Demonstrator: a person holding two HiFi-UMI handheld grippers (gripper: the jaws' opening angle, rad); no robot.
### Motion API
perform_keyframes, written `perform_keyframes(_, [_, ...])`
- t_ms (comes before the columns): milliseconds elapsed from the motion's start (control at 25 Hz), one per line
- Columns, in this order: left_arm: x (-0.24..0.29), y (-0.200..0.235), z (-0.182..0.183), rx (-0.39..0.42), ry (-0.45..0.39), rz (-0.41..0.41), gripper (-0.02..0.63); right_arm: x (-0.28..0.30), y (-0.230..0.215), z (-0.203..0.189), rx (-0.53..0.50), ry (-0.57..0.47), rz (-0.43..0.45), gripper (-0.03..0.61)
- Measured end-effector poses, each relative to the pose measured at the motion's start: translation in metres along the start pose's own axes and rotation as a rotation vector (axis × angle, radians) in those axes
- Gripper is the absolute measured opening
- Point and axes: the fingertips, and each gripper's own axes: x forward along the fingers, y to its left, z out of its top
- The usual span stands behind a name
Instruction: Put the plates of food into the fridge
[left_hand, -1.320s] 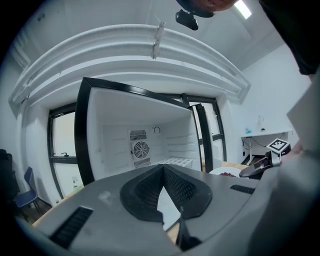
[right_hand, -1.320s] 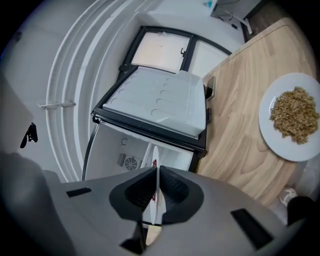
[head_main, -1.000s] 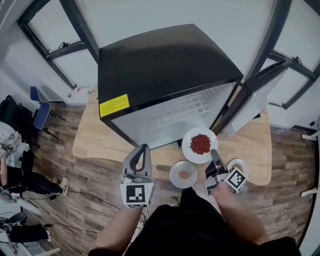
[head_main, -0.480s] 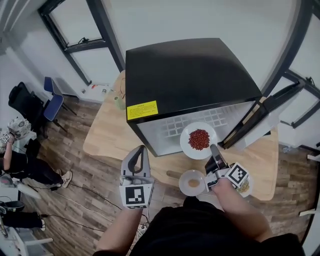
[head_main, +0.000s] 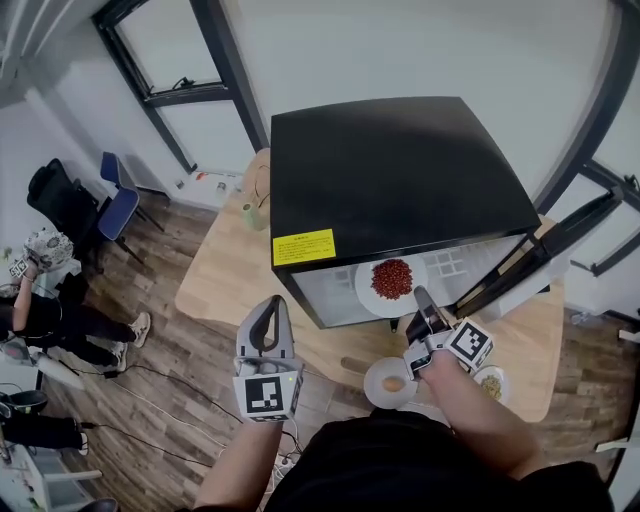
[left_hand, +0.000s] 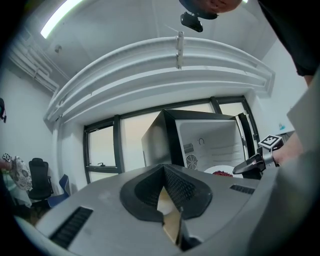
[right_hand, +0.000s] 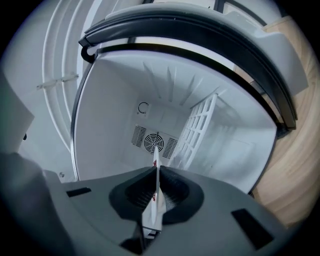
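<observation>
The right gripper (head_main: 420, 298) has advanced to the mouth of the fridge (head_main: 400, 170), jaws clamped on the rim of 1 plate of red food (head_main: 366, 288). A 2nd plate (head_main: 375, 386) and a 3rd plate (head_main: 491, 384) lie on the table (head_main: 225, 285). The left gripper (head_main: 270, 305) is closed and empty. Only the right gripper view shows the fridge interior: 1 fan grille (right_hand: 153, 143), 1 wire shelf (right_hand: 197, 131).
</observation>
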Motion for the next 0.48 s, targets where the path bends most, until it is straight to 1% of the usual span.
perform_keyframes(120, [0.000,0.011,0.000,0.015,0.005,0.016,0.005,0.016,0.001,-0.003,-0.009,0.019,-0.029,0.034])
perform_keyframes(200, [-0.001,0.019,-0.002,0.017,0.019,0.032,0.005,0.028,0.006,-0.005,0.001,0.027,-0.030,0.034])
perform_keyframes(320, [-0.004,0.032,-0.003,0.000,0.034,0.070,0.005,0.045,0.013,-0.007,0.002,0.042,-0.030,0.034])
perform_keyframes(480, [-0.006,0.043,-0.006,-0.001,0.038,0.094,0.005,0.065,0.020,-0.011,-0.045,0.075,-0.020,0.035])
